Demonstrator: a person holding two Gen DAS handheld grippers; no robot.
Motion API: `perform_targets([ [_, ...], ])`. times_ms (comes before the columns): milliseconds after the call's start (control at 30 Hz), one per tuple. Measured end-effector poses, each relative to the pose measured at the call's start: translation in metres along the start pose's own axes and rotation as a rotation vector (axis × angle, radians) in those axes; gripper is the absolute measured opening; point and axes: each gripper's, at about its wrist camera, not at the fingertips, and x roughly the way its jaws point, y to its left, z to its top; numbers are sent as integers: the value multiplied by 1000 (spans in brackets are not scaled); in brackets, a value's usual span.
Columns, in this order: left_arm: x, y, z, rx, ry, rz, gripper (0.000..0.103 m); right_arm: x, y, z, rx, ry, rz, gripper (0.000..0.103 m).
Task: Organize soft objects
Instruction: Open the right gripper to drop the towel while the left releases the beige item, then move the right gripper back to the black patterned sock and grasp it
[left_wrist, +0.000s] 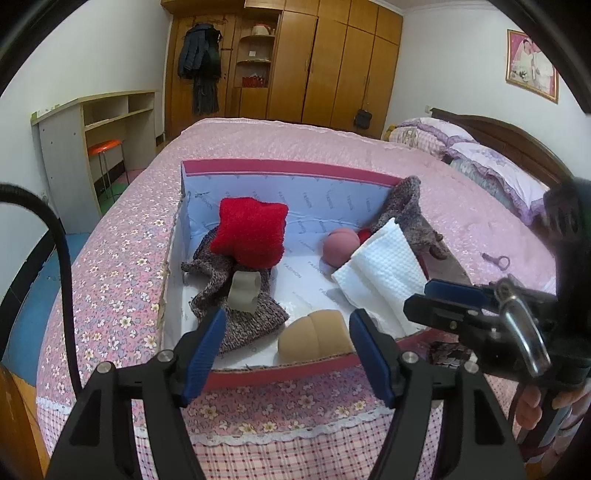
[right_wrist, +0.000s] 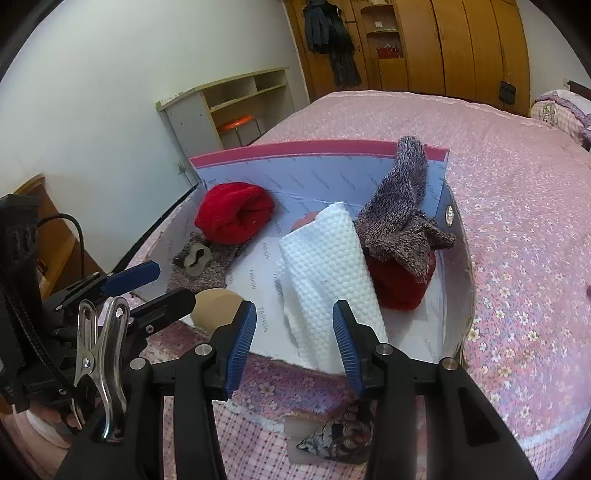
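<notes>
Left wrist view: the left gripper (left_wrist: 288, 350) hangs with its ribbed blue pads apart and empty over the near wall of a shallow cardboard box (left_wrist: 288, 168) on the quilted pink bed (left_wrist: 280, 142). Inside lie a fuzzy red cushion (left_wrist: 251, 232), a speckled knit sock (left_wrist: 240, 295), a tan ball (left_wrist: 314, 338), a pink ball (left_wrist: 340, 245) and an embossed white towel (left_wrist: 384, 273).

Right wrist view: the right gripper (right_wrist: 294, 334) stands apart, clamping nothing, the towel (right_wrist: 325, 266) just beyond its pads. A second knit sock (right_wrist: 402, 206) drapes over a red bundle (right_wrist: 399, 284).
</notes>
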Motion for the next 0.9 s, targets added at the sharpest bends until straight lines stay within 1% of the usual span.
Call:
perform_targets([
  [333,-21,-2,-8,-10,-14,-8,73,-29,10,-11,6,-62,23,44],
  [700,-39,-9,-25,-6,-12,-26,73,-50,10,-33,15,-85,17,44],
  [900,-45,-11,-32,-6,-8,-34,73,-54,5,-46,23,-87,-4,44],
])
